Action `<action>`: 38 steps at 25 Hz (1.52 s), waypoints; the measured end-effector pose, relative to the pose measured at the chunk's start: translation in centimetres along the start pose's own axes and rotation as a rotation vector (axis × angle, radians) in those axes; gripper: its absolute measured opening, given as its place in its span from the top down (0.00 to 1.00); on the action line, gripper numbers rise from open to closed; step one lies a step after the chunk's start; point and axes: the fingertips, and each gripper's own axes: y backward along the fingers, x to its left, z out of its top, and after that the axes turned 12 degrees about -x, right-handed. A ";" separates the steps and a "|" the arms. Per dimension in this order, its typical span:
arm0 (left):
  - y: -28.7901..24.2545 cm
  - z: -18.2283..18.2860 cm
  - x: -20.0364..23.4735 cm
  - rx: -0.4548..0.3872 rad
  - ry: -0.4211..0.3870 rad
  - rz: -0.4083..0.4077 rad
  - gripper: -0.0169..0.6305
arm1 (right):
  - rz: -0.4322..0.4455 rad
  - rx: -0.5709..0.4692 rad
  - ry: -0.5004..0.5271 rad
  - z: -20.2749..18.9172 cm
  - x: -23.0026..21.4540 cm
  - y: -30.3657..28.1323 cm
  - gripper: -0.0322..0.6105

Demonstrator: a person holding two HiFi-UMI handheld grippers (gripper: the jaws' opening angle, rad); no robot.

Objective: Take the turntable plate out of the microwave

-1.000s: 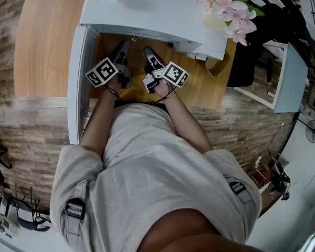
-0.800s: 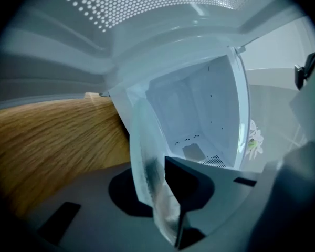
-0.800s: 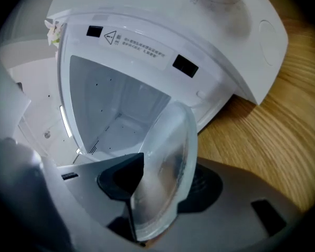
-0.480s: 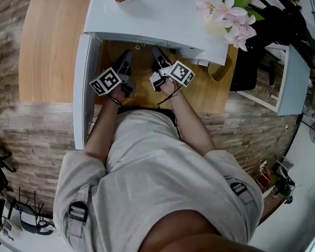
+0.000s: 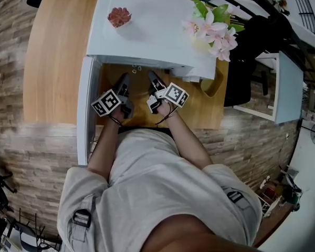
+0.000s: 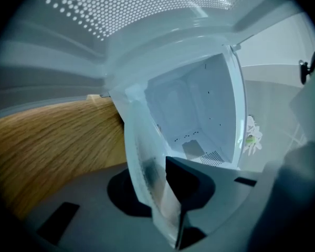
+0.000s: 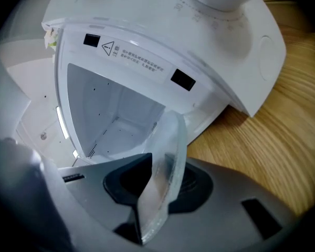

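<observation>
Glass turntable plate (image 7: 165,177) is just in front of microwave (image 5: 152,30) opening, over counter (image 5: 52,51). Left hand-held gripper (image 5: 124,82) grips one rim, jaws just eased wider; right hand-held gripper (image 5: 152,79) grips opposite rim, jaws just tightened.

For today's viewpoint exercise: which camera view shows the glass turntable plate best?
The right gripper view: the turntable plate shows its curved rim clearly against the wooden table. The left gripper view shows only a blurrier edge; the head view barely shows the clear glass.

The microwave (image 5: 152,30) is white, turntable plate (image 7: 168,156) clear, table (image 5: 58,46) wood-grained.
</observation>
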 end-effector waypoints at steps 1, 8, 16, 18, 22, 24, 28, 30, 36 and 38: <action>0.5 -0.4 0.1 0.002 0.001 0.011 0.84 | -0.009 0.007 -0.008 -0.3 -0.2 0.6 0.80; 0.7 -0.3 -0.7 -0.023 -0.023 0.041 0.83 | 0.010 0.055 -0.002 0.0 0.3 0.6 0.80; 2.2 -1.0 -1.2 -0.051 -0.036 0.061 0.83 | 0.034 0.101 0.012 -0.3 0.6 1.8 0.80; 2.5 -1.1 -1.3 -0.058 -0.042 0.065 0.83 | 0.041 0.107 0.013 -0.4 0.7 1.9 0.80; 3.2 -1.5 -1.4 -0.067 -0.044 0.068 0.83 | 0.051 0.120 0.015 -0.6 0.7 2.6 0.80; 3.5 -1.7 -1.6 -0.074 -0.042 0.067 0.83 | 0.059 0.126 0.023 -0.6 0.9 2.9 0.80; 3.9 -2.1 -1.8 -0.089 -0.029 0.059 0.83 | 0.079 0.135 0.043 -0.6 0.9 3.3 0.80; 4.0 -2.2 -1.9 -0.098 -0.026 0.054 0.82 | 0.089 0.137 0.048 -0.6 1.0 3.5 0.80; 4.9 -2.8 -2.3 -0.110 -0.025 0.054 0.82 | 0.118 0.148 0.070 -0.6 1.3 4.4 0.79; 5.1 -2.9 -2.4 -0.119 -0.022 0.054 0.82 | 0.127 0.153 0.080 -0.6 1.4 4.6 0.79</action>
